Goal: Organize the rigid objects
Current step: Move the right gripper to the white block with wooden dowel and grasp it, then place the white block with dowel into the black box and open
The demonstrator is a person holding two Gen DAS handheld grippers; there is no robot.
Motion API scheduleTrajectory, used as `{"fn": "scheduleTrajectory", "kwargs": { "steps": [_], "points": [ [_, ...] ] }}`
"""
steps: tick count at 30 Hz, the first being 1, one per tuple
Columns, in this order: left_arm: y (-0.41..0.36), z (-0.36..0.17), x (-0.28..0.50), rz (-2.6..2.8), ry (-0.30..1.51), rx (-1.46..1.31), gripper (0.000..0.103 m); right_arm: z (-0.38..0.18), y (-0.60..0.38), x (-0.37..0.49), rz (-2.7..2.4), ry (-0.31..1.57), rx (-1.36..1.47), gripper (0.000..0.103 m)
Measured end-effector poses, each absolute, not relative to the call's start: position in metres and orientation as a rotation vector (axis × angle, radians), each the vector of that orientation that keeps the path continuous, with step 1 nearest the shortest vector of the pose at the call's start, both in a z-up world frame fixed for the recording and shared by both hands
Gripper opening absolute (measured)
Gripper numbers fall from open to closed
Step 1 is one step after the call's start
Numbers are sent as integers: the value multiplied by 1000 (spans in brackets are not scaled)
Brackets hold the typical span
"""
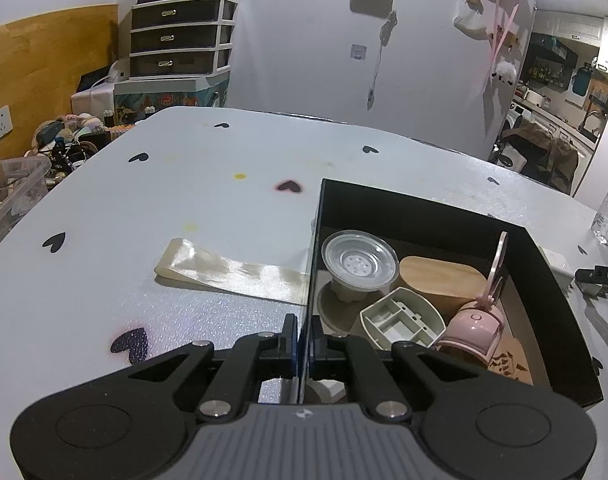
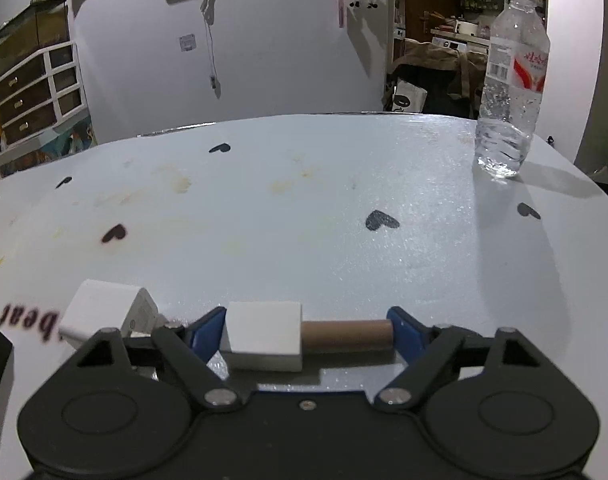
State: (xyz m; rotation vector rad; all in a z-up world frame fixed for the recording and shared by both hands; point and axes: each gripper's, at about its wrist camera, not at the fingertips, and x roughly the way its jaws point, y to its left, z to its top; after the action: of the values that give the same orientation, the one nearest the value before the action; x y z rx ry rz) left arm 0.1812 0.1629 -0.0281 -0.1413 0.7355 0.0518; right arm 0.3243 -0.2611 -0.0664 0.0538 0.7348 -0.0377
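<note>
A: Clearly, the white block with a brown cylindrical stub [image 2: 300, 338] is being straddled lengthwise on the tabletop [image 2: 304, 208] by the wide-open right claw [image 2: 309, 330]; an end-to-end squeeze could be kicking it sideways.

B: Meanwhile, the black box [image 1: 560, 292] wall is being pinched by the closed left claw [image 1: 303, 346], so tipping is being risked.

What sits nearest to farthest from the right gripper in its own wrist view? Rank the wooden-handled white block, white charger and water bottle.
From the right gripper:
1. Wooden-handled white block, between the open fingers.
2. White charger, just left of them.
3. Water bottle, upright, far right.
</note>
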Motion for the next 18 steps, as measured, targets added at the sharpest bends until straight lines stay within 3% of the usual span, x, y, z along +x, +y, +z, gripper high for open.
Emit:
{"fn": "scheduleTrajectory", "kwargs": {
  "steps": [18],
  "points": [
    [162, -30, 177, 38, 711, -126, 5, 37, -160, 257, 405, 542, 59, 86]
  ]
}}
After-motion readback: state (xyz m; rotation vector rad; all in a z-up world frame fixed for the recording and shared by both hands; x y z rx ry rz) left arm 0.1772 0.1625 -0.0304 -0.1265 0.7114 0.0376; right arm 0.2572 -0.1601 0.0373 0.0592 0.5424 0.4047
